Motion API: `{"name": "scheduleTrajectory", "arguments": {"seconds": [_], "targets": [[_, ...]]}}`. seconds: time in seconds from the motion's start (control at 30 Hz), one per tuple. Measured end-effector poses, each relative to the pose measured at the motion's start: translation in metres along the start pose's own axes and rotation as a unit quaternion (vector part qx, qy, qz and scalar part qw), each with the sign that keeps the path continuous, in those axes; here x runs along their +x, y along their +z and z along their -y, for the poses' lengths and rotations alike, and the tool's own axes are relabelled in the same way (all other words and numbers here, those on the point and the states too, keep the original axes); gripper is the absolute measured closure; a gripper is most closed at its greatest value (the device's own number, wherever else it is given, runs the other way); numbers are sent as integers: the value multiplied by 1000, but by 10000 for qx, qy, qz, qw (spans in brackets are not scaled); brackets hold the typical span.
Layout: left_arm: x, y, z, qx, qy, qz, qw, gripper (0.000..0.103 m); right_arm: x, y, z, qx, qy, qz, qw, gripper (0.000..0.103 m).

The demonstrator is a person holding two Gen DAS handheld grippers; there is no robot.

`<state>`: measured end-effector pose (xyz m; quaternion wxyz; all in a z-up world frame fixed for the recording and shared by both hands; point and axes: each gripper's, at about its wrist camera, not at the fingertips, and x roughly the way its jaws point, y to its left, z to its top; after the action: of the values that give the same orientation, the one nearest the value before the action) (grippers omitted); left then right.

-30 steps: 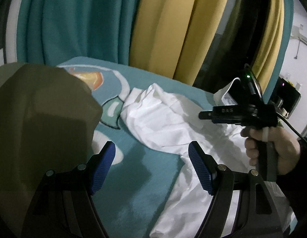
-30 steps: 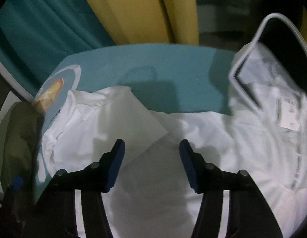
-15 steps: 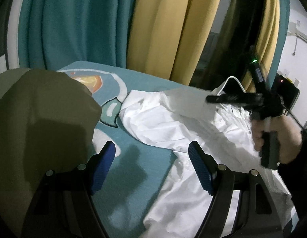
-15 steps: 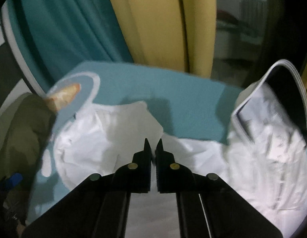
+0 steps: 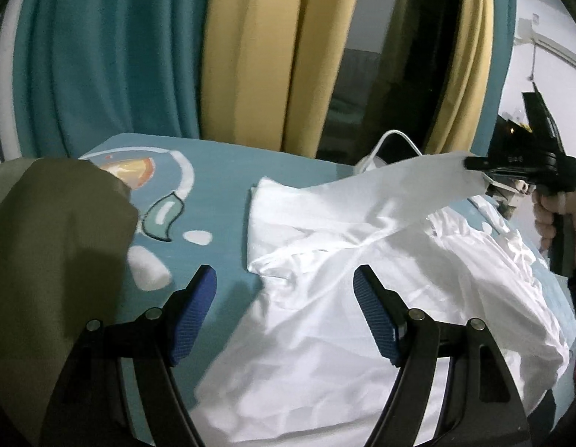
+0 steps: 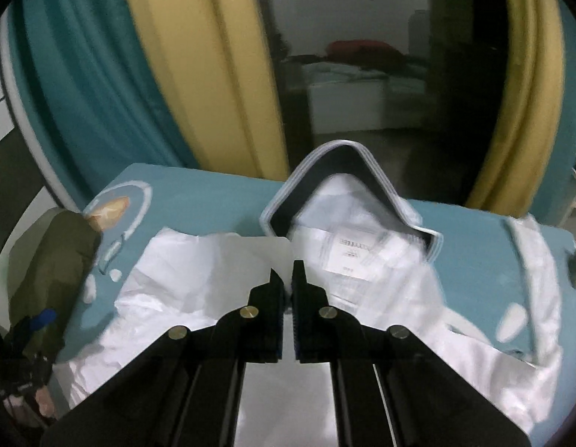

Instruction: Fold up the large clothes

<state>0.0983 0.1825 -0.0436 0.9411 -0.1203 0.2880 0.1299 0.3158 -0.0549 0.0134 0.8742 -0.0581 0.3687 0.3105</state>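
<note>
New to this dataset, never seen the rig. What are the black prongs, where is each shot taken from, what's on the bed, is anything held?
No robot arm here: a person holds a handheld two-finger gripper in each hand, each with a fisheye camera looking along its fingers. One picture looks out from the left gripper, whose blue-padded jaws stand open over the cloth, holding nothing. The other looks out from the right gripper, which is shut on a flap of the white garment and holds it above the bed; the left view shows it from the side. The garment lies crumpled on a teal bedsheet, with an olive-green cloth to the left. Teal and yellow curtains hang behind.
</note>
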Motion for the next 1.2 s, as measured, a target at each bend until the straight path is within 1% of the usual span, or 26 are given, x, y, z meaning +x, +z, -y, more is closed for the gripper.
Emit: {"name": "scheduleTrajectory", "arguments": {"seconds": [0.2, 0.4, 0.53, 0.73, 0.87, 0.9, 0.97, 1.03, 1.1, 1.2], "targets": [[5, 2, 34, 265, -89, -68, 9996, 24, -23, -29, 57, 272, -290, -115, 9991, 99], [15, 2, 62, 479, -137, -173, 9986, 24, -30, -61, 100, 570, -386, -269, 9973, 99], [24, 2, 72, 576, -148, -286, 9978, 24, -26, -81, 125, 797, -397, -412, 9952, 99], [32, 6, 85, 726, -102, -323, 9968, 24, -25, -100, 155, 1024, -483, -467, 9925, 99], [41, 8, 88, 738, -109, -386, 9965, 24, -15, -111, 172, 1156, -646, -734, 9885, 98], [43, 9, 89, 733, -117, -409, 9964, 24, -14, -114, 176, 1181, -638, -766, 9880, 96], [48, 11, 89, 748, -100, -444, 9962, 24, -17, -115, 183, 1210, -581, -721, 9883, 88], [52, 14, 89, 777, -66, -459, 9959, 24, -26, -112, 194, 1273, -586, -593, 9883, 69], [55, 18, 88, 794, -21, -455, 9958, 24, -37, -105, 209, 1376, -654, -400, 9875, 61], [58, 22, 86, 806, 41, -440, 9958, 24, -49, -96, 239, 1504, -915, -203, 9842, 60]]}}
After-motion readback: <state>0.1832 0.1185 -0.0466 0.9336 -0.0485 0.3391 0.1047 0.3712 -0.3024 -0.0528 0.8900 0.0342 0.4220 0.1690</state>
